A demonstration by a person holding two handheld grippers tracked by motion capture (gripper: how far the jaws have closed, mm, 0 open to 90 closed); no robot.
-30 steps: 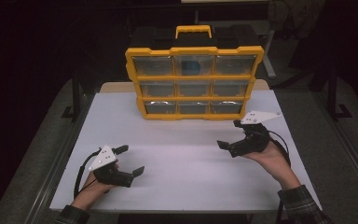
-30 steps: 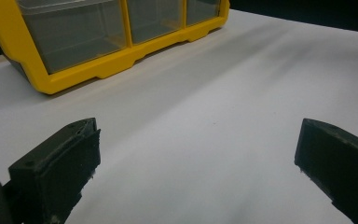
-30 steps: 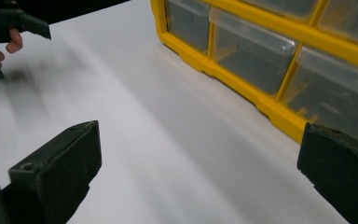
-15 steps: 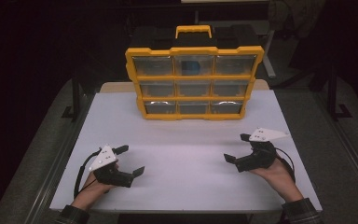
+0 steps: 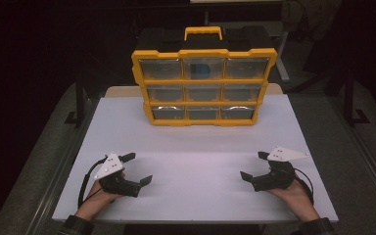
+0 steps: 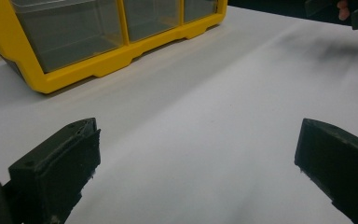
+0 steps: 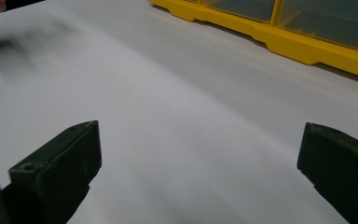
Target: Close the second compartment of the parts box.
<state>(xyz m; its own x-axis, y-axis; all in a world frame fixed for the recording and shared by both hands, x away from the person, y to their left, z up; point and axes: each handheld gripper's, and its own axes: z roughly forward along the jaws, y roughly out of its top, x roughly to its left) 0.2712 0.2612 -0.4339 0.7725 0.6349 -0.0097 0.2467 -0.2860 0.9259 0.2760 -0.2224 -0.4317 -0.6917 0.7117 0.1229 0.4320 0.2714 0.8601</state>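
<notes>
A yellow organiser case (image 5: 203, 81) with nine clear-fronted compartments and a top handle stands upright at the far middle of the white table (image 5: 196, 142). Its yellow base (image 6: 98, 65) runs across the top of the left gripper view, and its lower edge (image 7: 284, 44) crosses the top right of the right gripper view. My left gripper (image 5: 137, 169) rests open near the front left corner. My right gripper (image 5: 254, 166) rests open near the front right. Nothing is between either pair of jaws. Both grippers sit well short of the case.
The top-middle compartment holds something blue (image 5: 200, 69). Dark floor and metal frame legs (image 5: 78, 98) flank the table. The other hand's gripper (image 6: 345, 9) shows at the top right of the left gripper view. White tabletop stretches between the grippers and the case.
My right gripper has drawn back from near the case toward the table's front right edge and lowered. The left gripper has stayed put.
</notes>
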